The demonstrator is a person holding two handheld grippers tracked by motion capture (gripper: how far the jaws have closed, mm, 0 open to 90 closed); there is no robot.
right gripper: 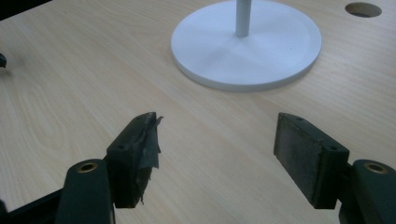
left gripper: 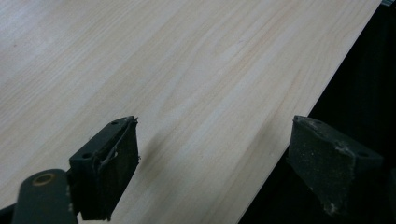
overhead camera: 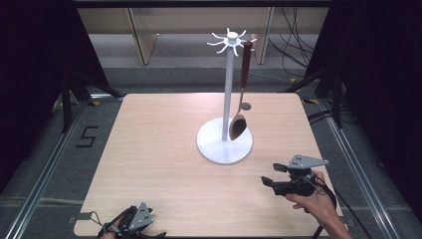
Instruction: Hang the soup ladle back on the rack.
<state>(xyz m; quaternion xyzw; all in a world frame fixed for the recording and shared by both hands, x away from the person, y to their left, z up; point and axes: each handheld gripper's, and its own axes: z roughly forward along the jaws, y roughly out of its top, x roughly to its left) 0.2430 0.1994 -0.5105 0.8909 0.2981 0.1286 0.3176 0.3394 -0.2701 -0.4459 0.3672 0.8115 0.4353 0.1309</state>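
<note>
Left gripper [overhead camera: 133, 225] sits at the table's [overhead camera: 159, 149] near edge, jaws spread, empty; mid-table a white stand [overhead camera: 228, 94] carries a hanging spoon [overhead camera: 240, 107]; right gripper [overhead camera: 272, 175] hovers open, holding nothing.

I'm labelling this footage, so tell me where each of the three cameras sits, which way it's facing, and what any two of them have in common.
High view: above the person's side, looking forward and down on the wooden table; shows the left gripper, right gripper and right hand.
Left gripper view: rides the left gripper, facing bare tabletop at the table's edge; jaws apart.
Right gripper view: rides the right gripper, facing the white stand; jaws apart.
Shared: high and right gripper views both show the stand's base.
</note>
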